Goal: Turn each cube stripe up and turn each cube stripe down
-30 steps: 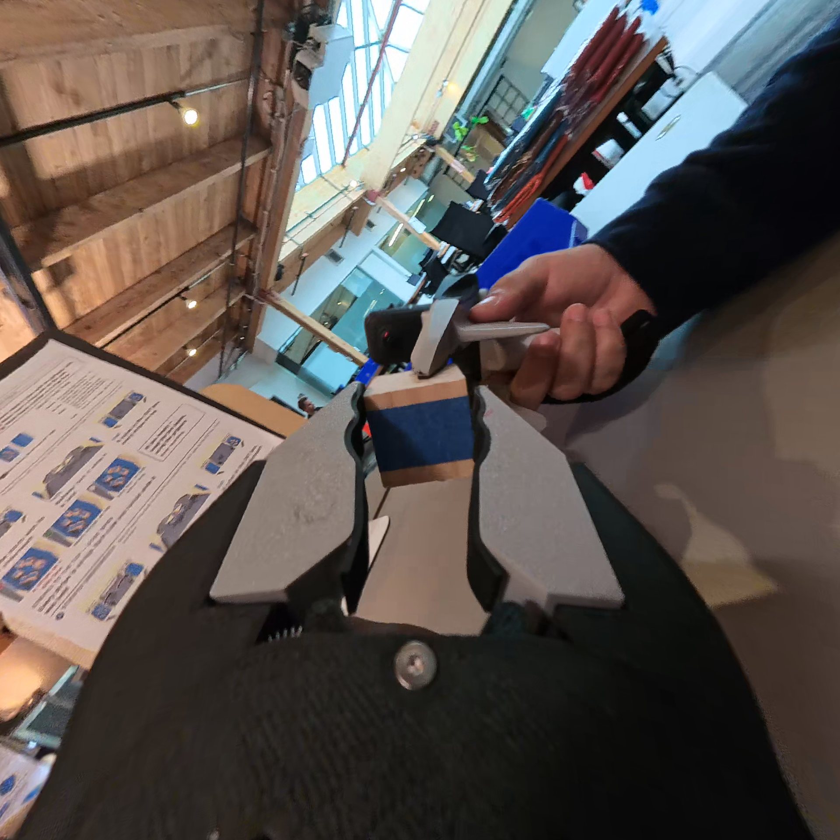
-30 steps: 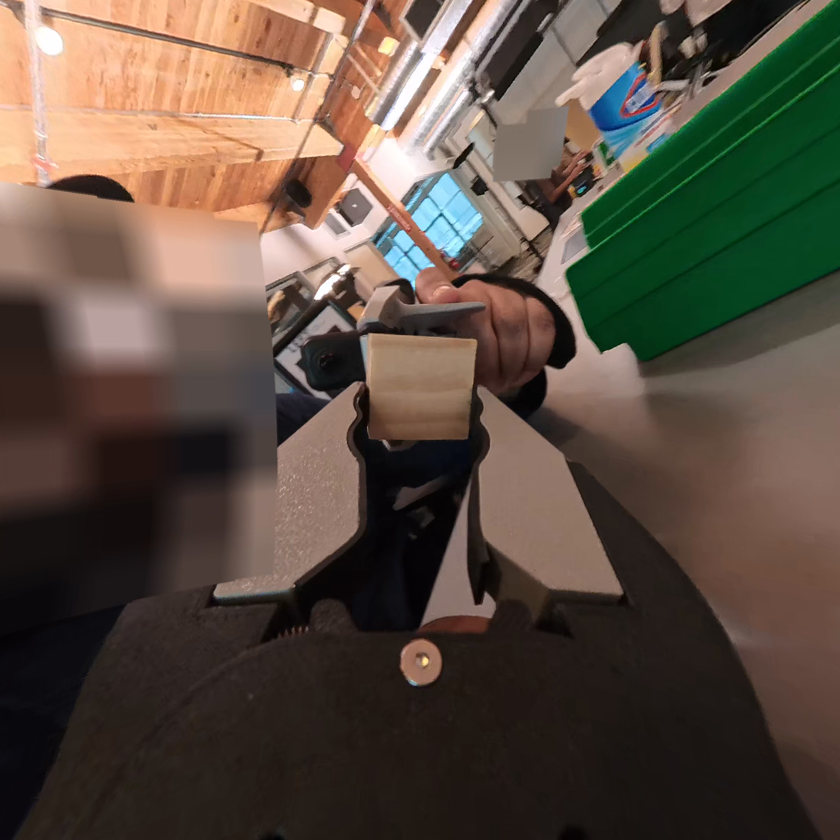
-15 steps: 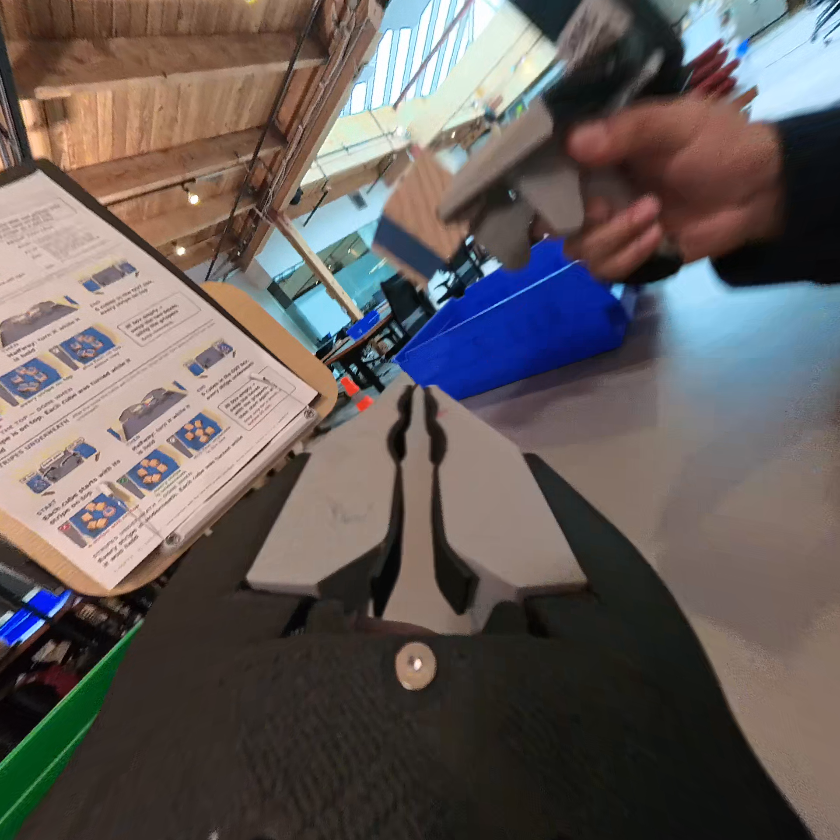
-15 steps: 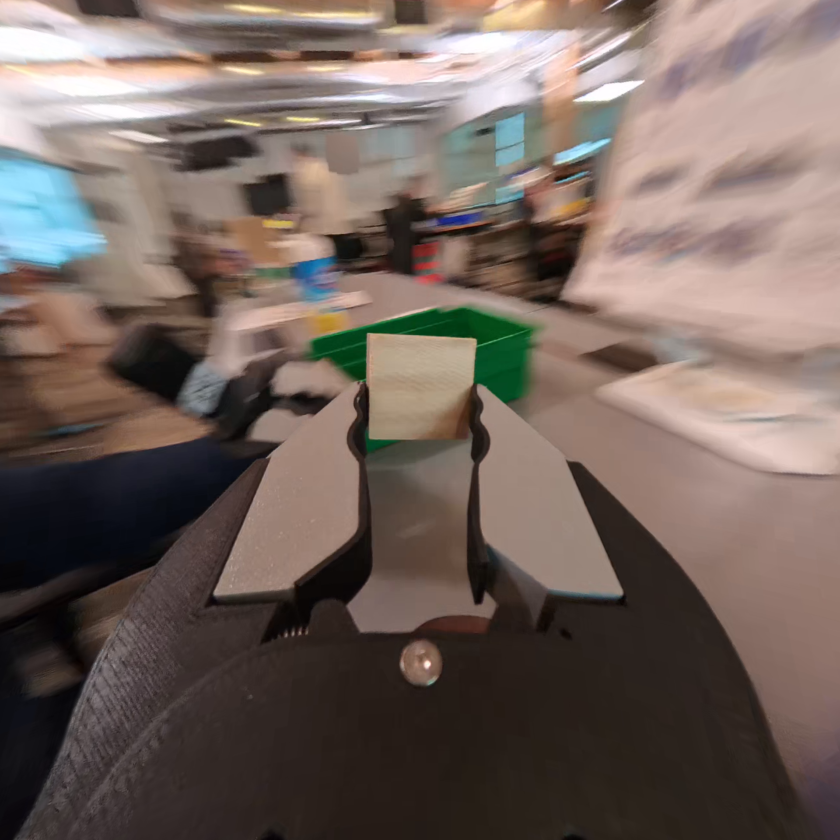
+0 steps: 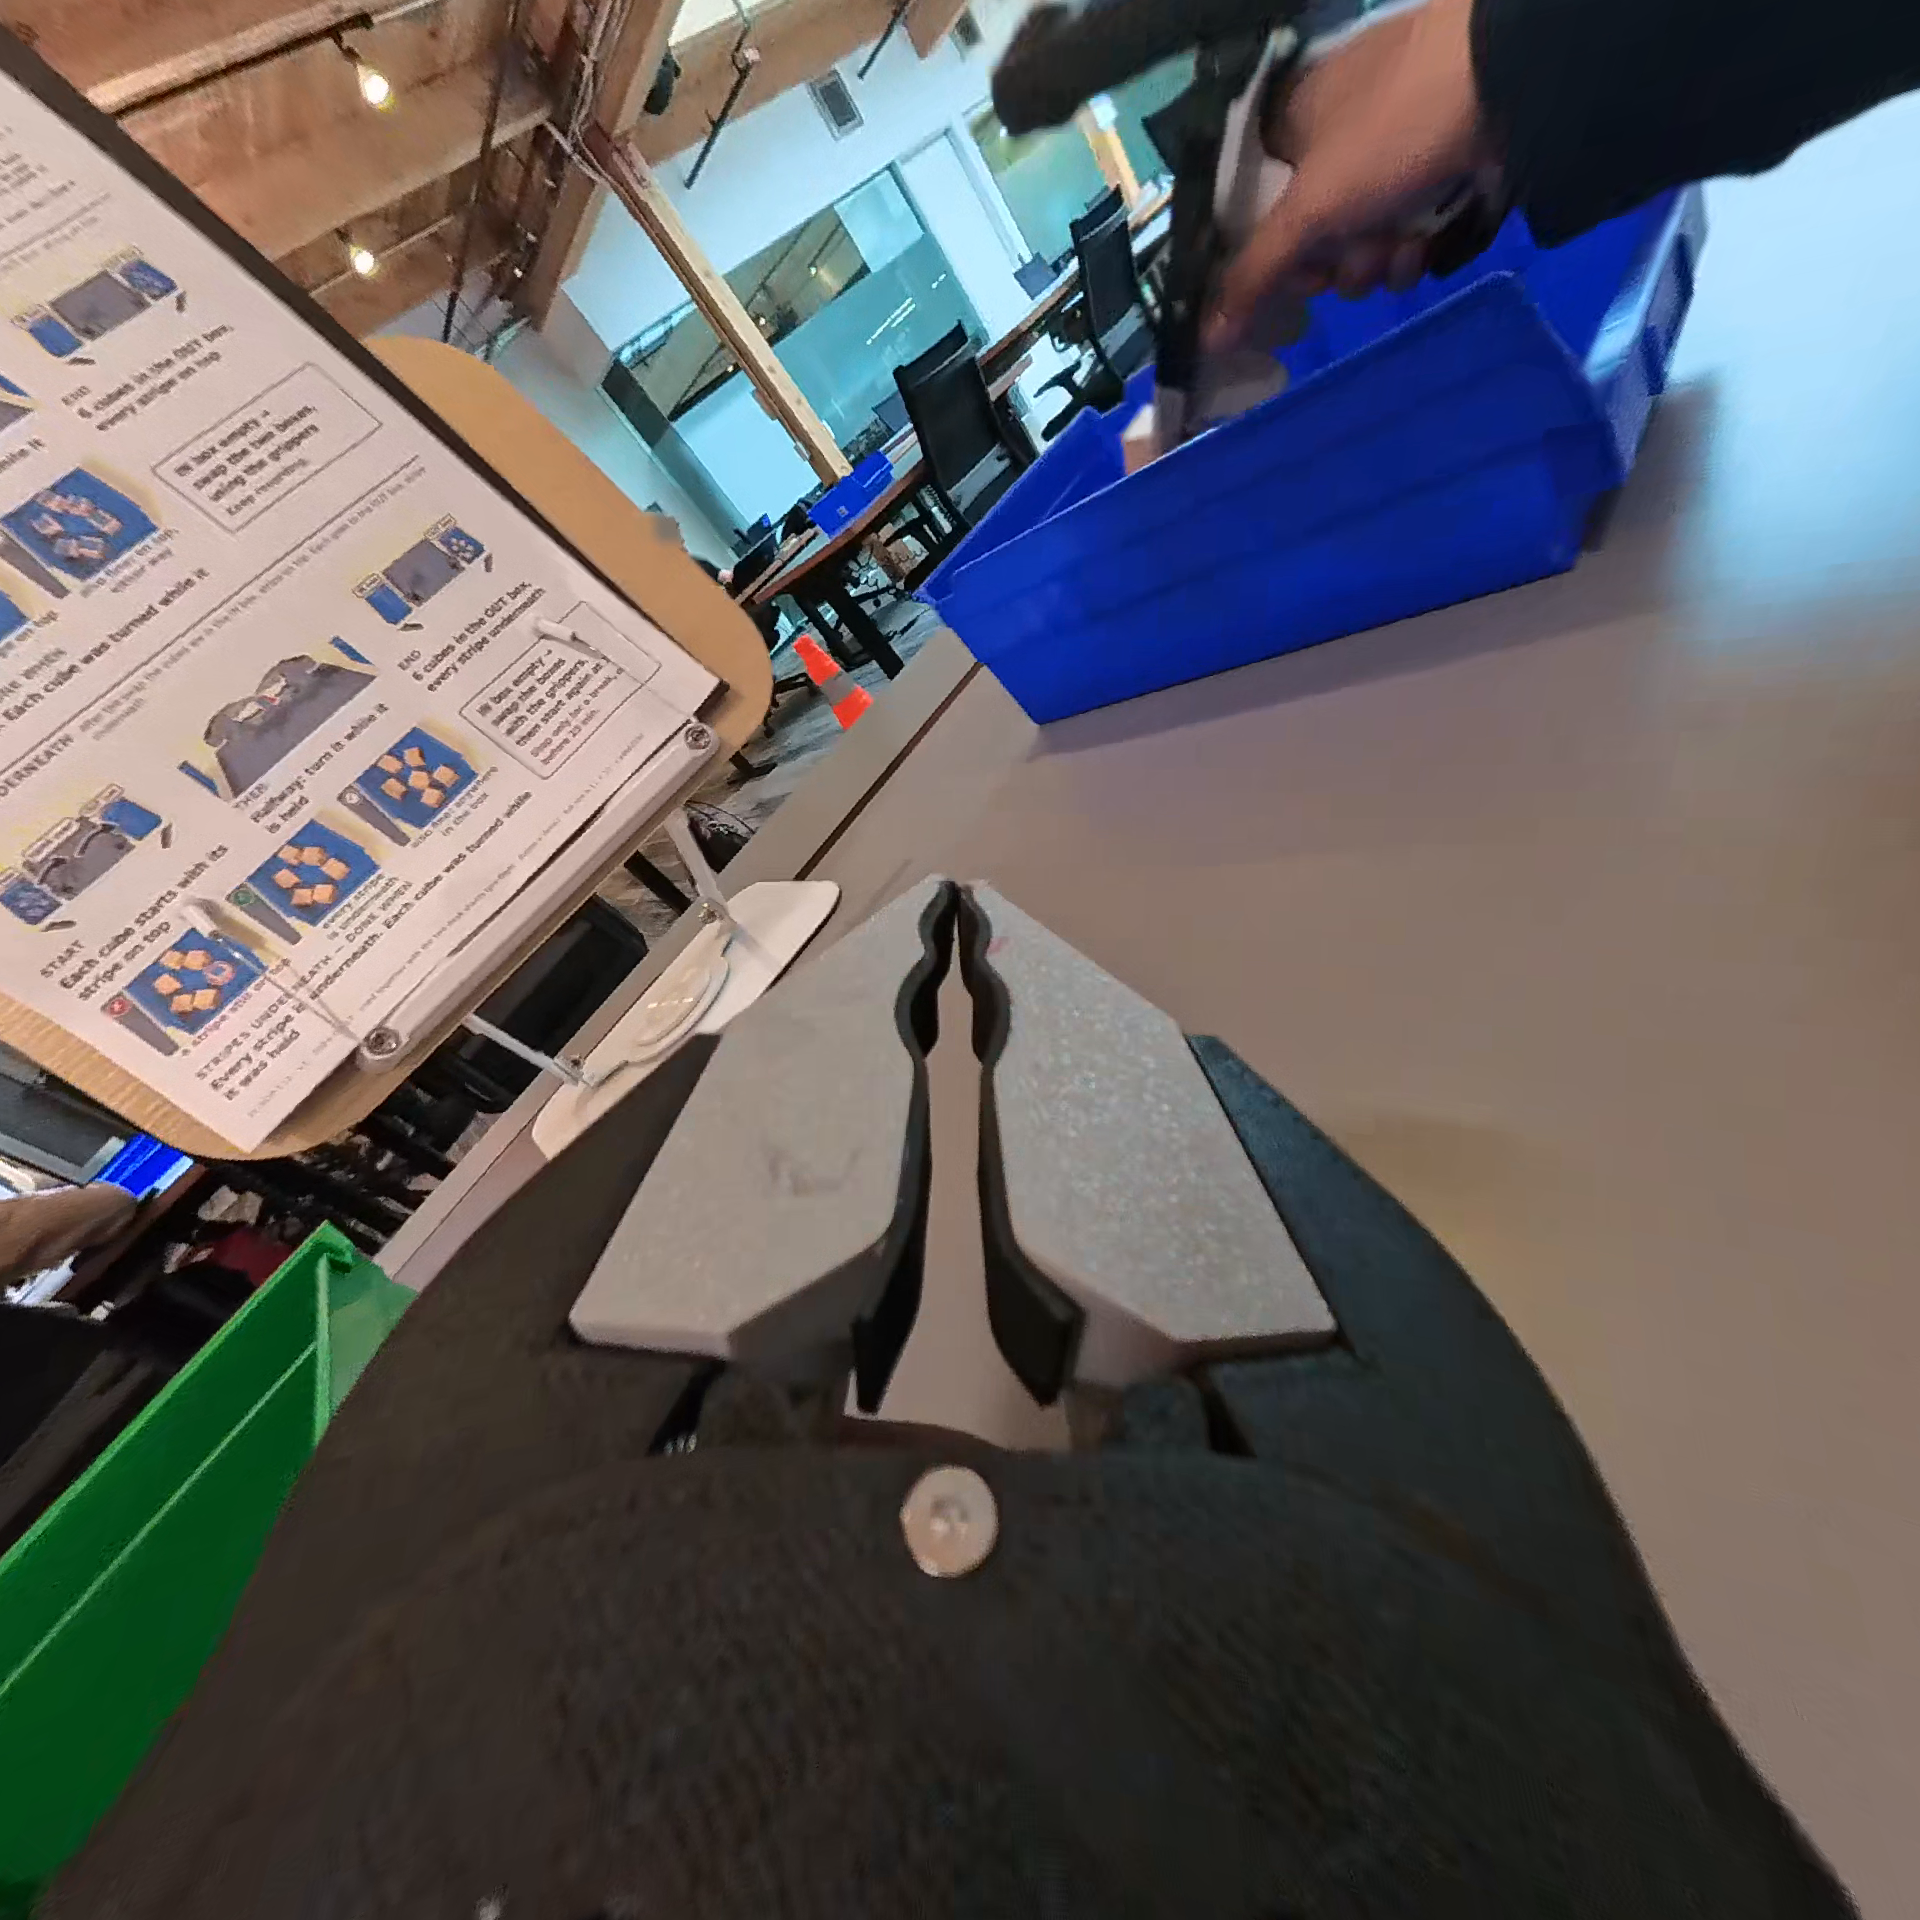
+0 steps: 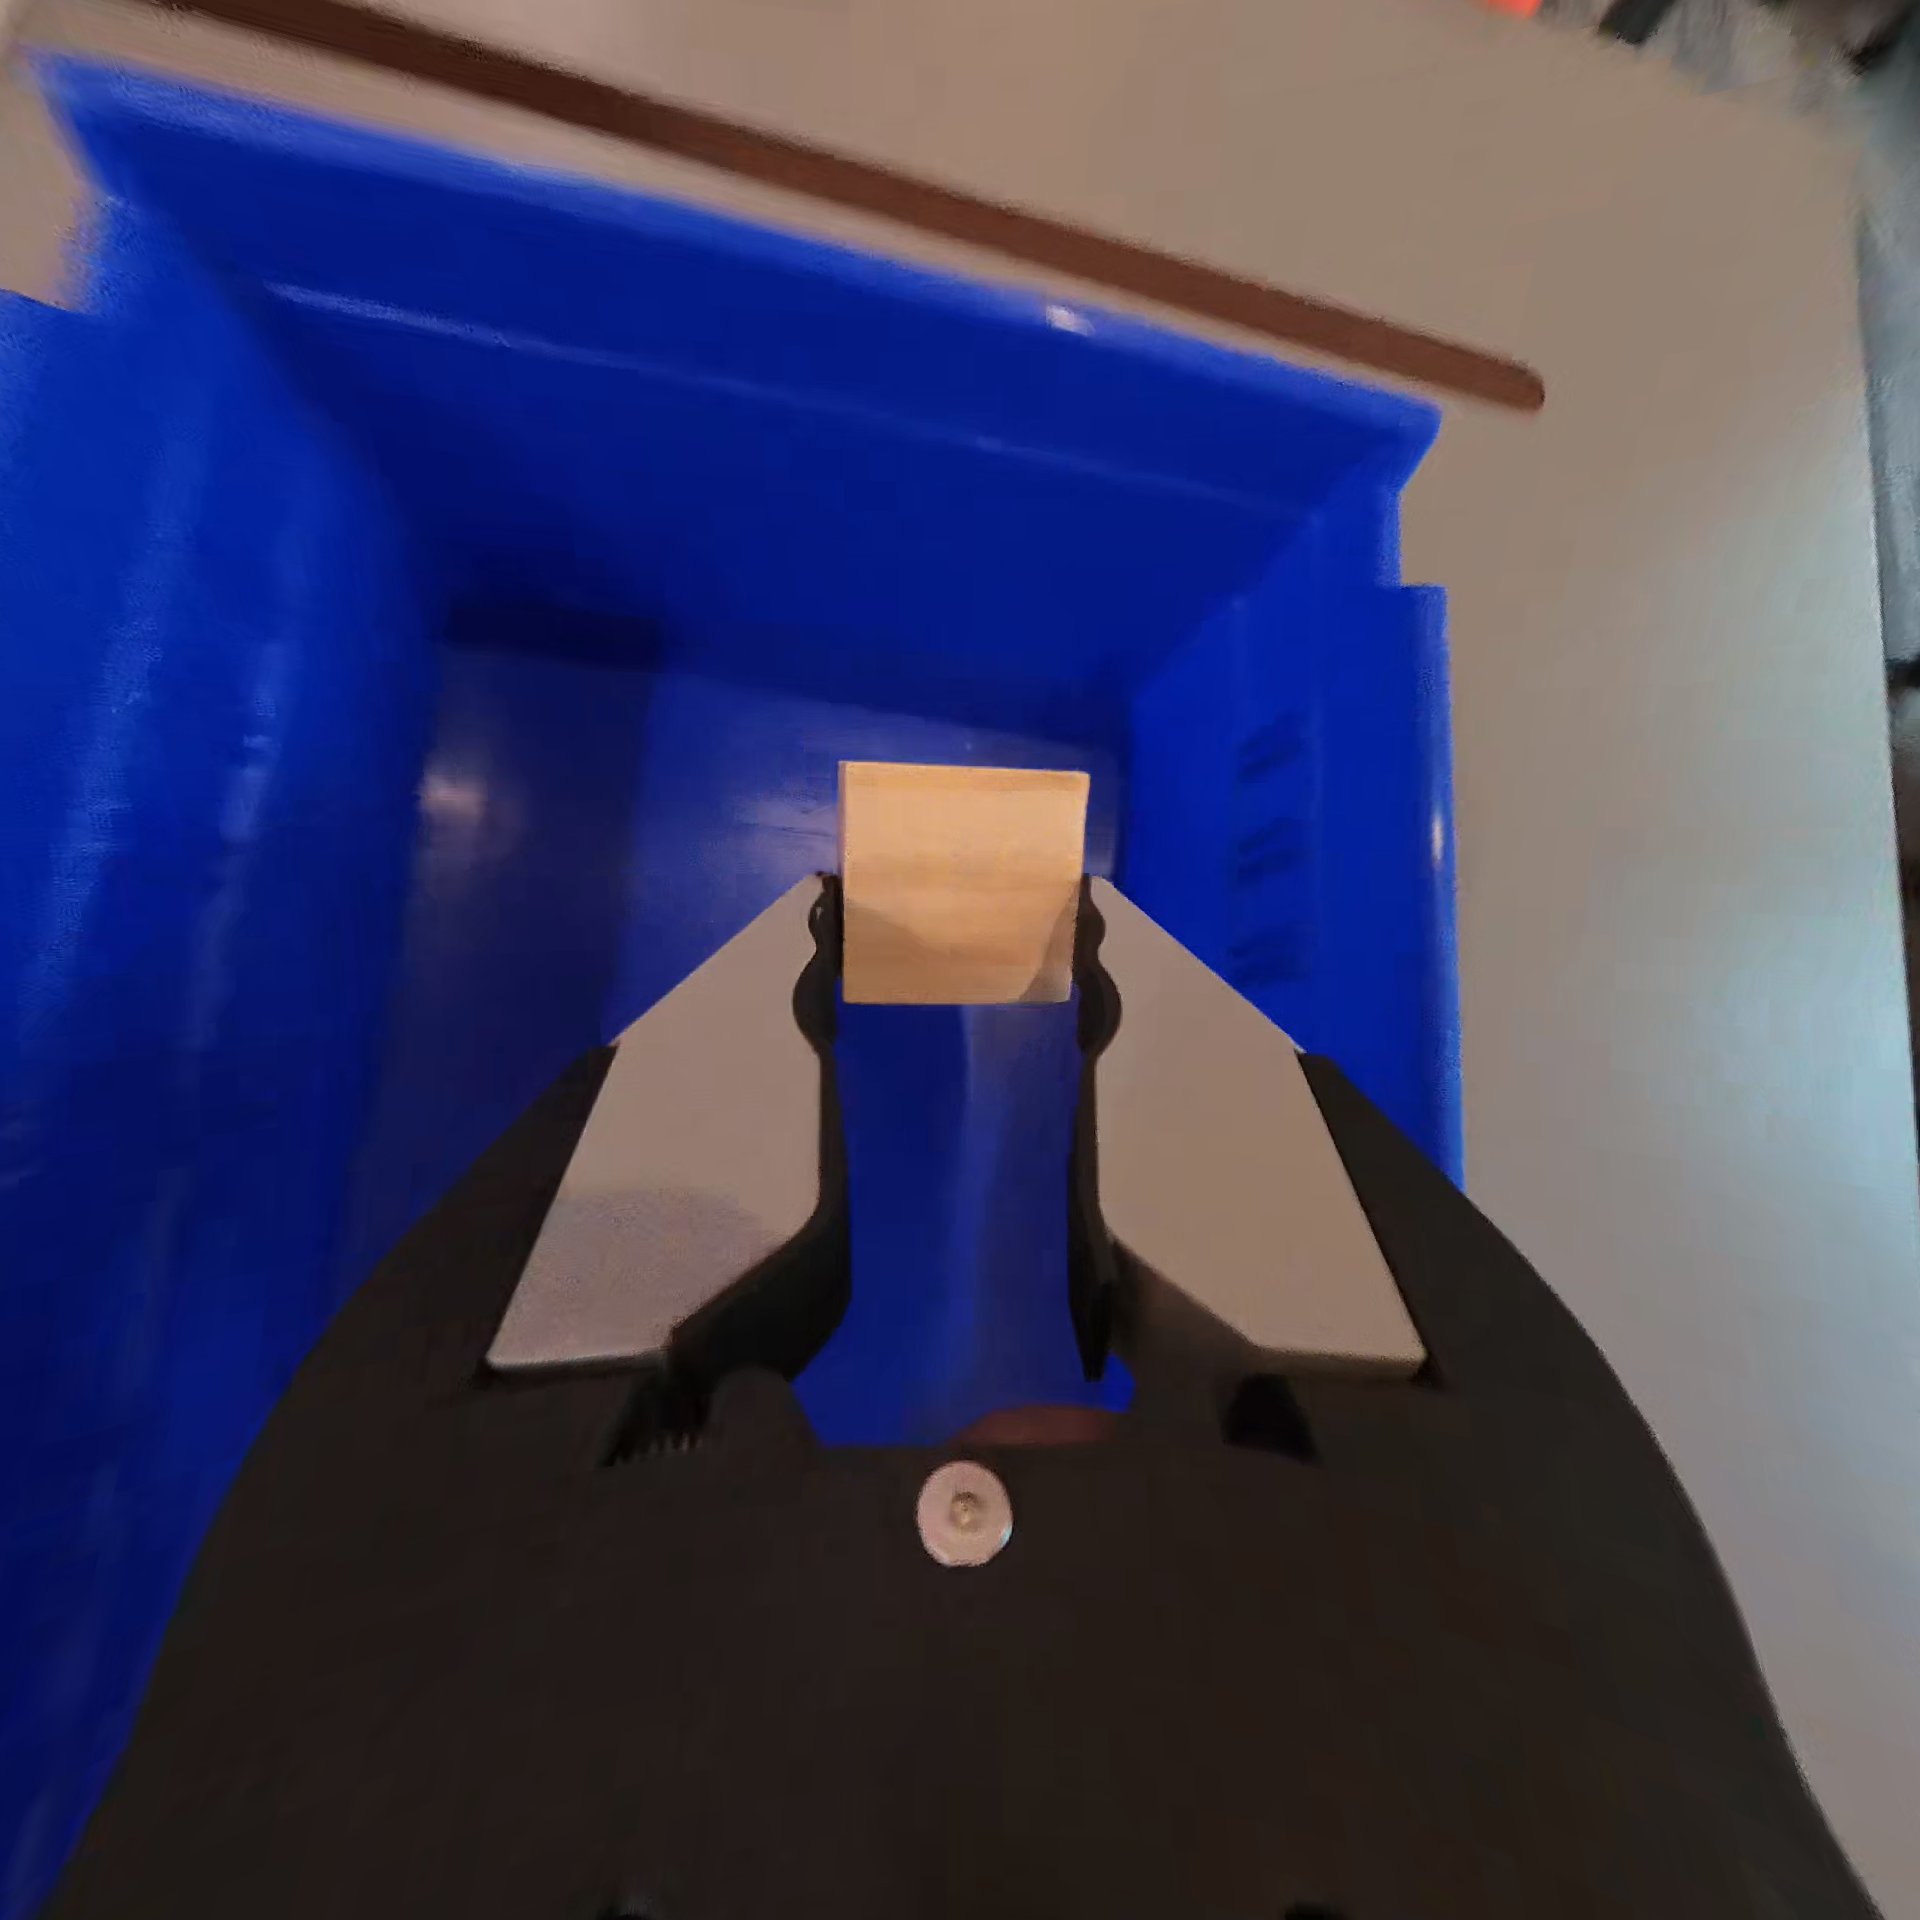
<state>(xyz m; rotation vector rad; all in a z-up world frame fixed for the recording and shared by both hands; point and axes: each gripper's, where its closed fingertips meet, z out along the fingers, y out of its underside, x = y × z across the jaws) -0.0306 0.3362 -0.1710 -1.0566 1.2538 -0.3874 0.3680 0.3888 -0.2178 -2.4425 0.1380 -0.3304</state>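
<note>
In the right wrist view my right gripper (image 6: 954,896) is shut on a wooden cube (image 6: 961,831). It holds the cube inside the blue bin (image 6: 727,436), low over the floor. The cube's face towards the camera is plain wood and no stripe shows. In the left wrist view my left gripper (image 5: 956,906) is shut and empty, low over the grey table (image 5: 1455,935). Far off at the upper right, blurred, a hand holds the right gripper (image 5: 1195,312) down into the blue bin (image 5: 1299,551).
An instruction board (image 5: 260,675) on a white stand leans at the left of the table. A green bin (image 5: 156,1455) sits at the lower left. Beyond the table edge are chairs, desks and an orange cone (image 5: 836,691).
Both grippers held the striped cube one second ago. The left let go and closed empty. The right swung the cube away and down into the blue bin.
</note>
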